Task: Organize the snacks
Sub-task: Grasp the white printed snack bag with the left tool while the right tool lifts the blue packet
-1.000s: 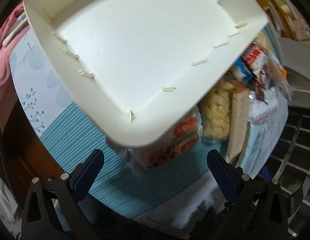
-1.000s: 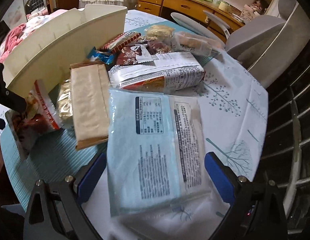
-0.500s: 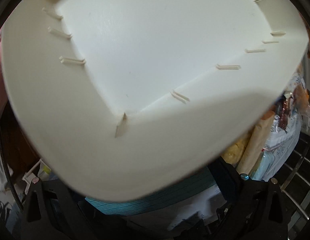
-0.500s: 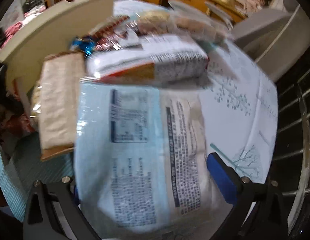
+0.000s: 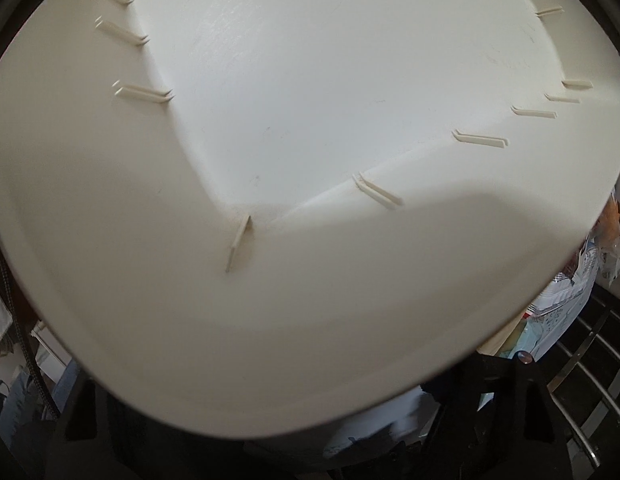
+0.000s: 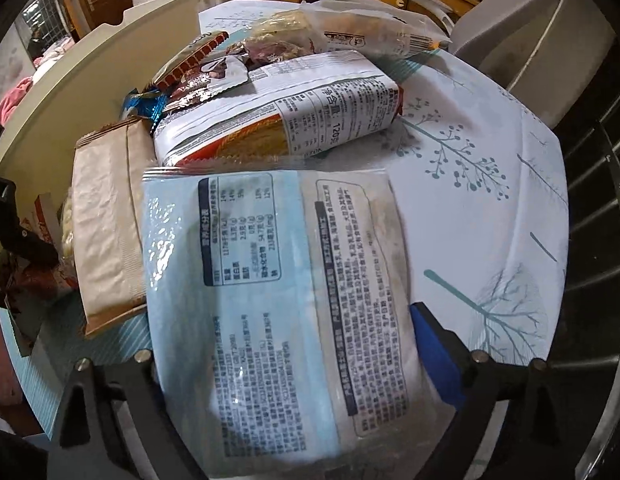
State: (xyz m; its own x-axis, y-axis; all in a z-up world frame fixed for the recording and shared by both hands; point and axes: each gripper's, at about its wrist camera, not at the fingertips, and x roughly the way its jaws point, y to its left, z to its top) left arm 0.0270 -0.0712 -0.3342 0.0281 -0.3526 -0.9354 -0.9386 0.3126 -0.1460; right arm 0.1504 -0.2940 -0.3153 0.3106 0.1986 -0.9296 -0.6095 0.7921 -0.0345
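A cream plastic bin (image 5: 310, 120) fills the left wrist view, its near corner lying between the jaws of my left gripper (image 5: 301, 400). Those jaws are closing, but the bin's rim hides both pads. In the right wrist view the bin (image 6: 89, 72) stands at the left of a pile of snacks. A light blue packet (image 6: 269, 300) lies label up between the jaws of my right gripper (image 6: 281, 320), which are closing. The right blue pad (image 6: 434, 352) sits at the packet's edge; the packet covers the left one and shows no crumpling.
Beside the blue packet lie a brown paper packet (image 6: 105, 216), a white and orange packet (image 6: 289, 108), a chocolate wrapper (image 6: 197, 68) and a clear biscuit bag (image 6: 362, 32). The printed tablecloth (image 6: 490, 200) is bare at the right. A grey chair (image 6: 530, 32) stands behind.
The left gripper has sunk onto the bin's corner, which now fills its view and hides the pads. The right gripper has come down closer over the light blue packet.
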